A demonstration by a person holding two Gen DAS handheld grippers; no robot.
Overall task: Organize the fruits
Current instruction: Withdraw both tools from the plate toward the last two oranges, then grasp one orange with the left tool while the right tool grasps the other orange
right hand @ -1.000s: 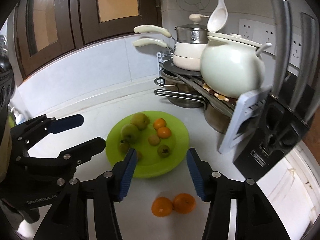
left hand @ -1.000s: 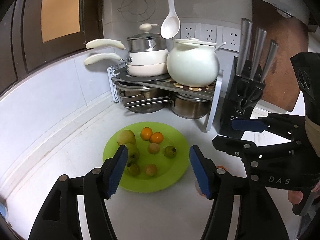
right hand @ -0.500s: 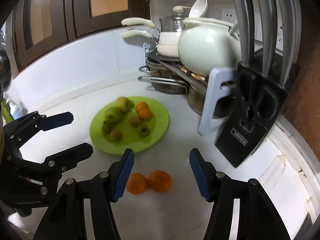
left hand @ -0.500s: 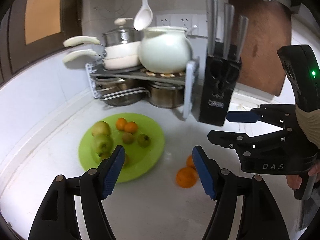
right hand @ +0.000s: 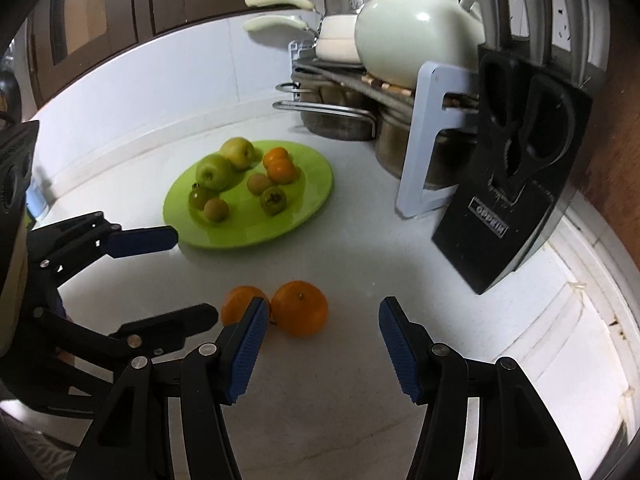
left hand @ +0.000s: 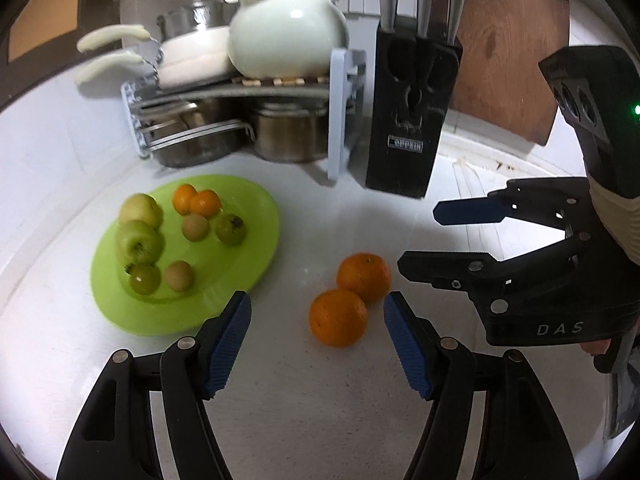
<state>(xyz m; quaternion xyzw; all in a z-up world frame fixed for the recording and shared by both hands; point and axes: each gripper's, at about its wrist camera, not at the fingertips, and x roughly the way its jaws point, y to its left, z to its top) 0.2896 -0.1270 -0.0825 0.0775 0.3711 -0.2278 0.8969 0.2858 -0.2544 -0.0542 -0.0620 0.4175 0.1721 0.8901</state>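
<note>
Two oranges lie touching on the white counter: a near one [left hand: 338, 317] and a far one [left hand: 363, 277]; in the right wrist view they are the left orange [right hand: 244, 309] and the right orange [right hand: 300, 308]. A green plate [left hand: 256, 240] [right hand: 312, 196] holds several fruits: apples, small oranges, green persimmons. My left gripper [left hand: 318, 344] is open and empty, with the near orange just ahead between its fingers. My right gripper [right hand: 320, 336] is open and empty, just behind the right orange. Each gripper shows in the other's view, the right [left hand: 440, 240] and the left [right hand: 192, 280].
A black knife block [left hand: 412, 120] [right hand: 516, 184] stands behind the oranges. A pot rack [left hand: 240, 120] with pans and a white ceramic pot [left hand: 286, 38] stands at the back. A wooden board [left hand: 508, 52] leans on the wall at the right.
Both grippers have moved down and closer to the two loose oranges, which now sit just ahead of the fingers. The left view has swung right, away from the plate. Both stay open.
</note>
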